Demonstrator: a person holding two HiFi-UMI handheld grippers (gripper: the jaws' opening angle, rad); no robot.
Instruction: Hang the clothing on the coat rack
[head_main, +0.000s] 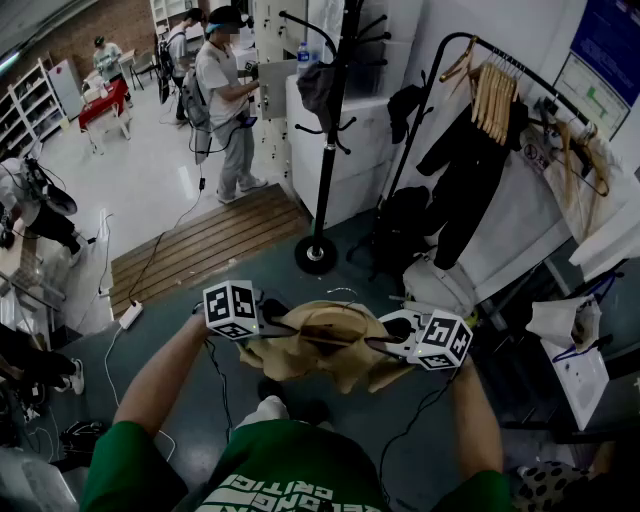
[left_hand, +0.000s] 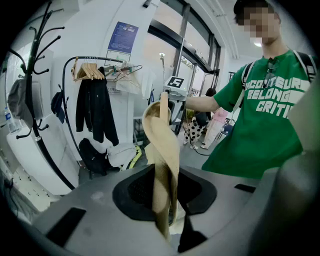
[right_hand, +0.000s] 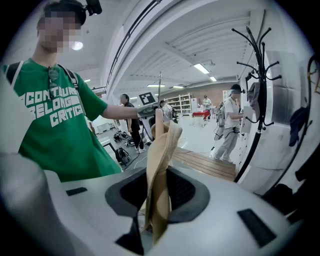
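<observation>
Two grippers hold one tan garment (head_main: 330, 362) stretched between them at the lower centre of the head view, with a wooden hanger (head_main: 328, 322) lying in its folds. The left gripper (left_hand: 165, 200) has its jaws nearly together, pinched on a thick fold of the cloth. The right gripper (right_hand: 157, 200) clamps the opposite end likewise. The black coat rack (head_main: 325, 150) stands upright at upper centre, well apart from the garment. A clothes rail (head_main: 447, 45) with a hanging black garment (head_main: 470, 180) fills the upper right.
</observation>
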